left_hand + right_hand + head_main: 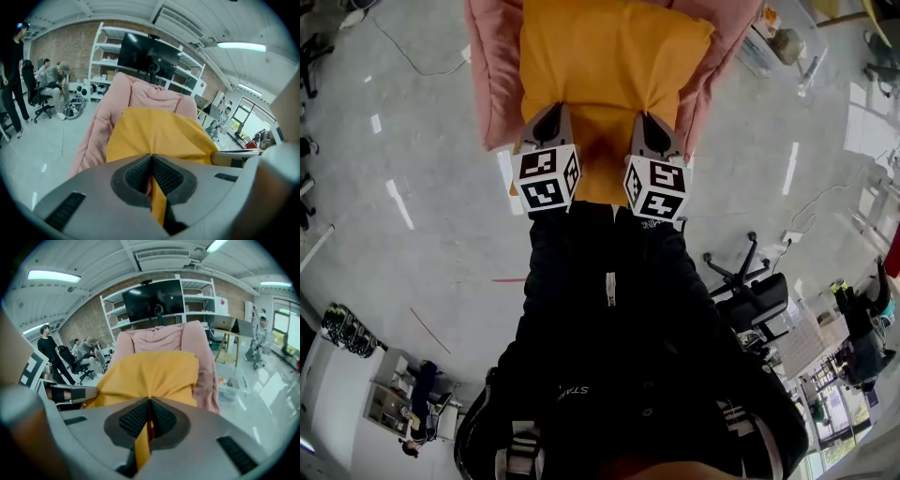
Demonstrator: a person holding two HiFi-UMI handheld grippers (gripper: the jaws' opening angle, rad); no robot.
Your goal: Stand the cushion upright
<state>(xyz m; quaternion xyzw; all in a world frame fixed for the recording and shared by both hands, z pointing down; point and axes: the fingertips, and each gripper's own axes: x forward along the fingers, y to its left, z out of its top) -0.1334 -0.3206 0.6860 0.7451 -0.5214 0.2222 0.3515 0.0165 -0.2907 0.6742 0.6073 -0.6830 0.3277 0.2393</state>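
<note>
A yellow cushion [609, 66] hangs lifted in front of a pink cushion [492, 75] that shows behind it on both sides. My left gripper [549, 120] is shut on the yellow cushion's near edge at the left, its fabric pinched between the pads. My right gripper [652, 131] is shut on the same edge at the right. In the left gripper view the yellow cushion [154, 136] spreads away from the left gripper [152, 157], with the pink cushion [140, 96] behind it. The right gripper view shows the yellow cushion [150, 373] fanning from the right gripper [150, 401].
A grey floor [412, 244] lies below. An office chair [750, 281] stands at the right. White shelving with a dark screen [145, 54] lines a brick wall. People sit and stand at the left [51, 82]. The person's dark clothing [619, 347] fills the lower head view.
</note>
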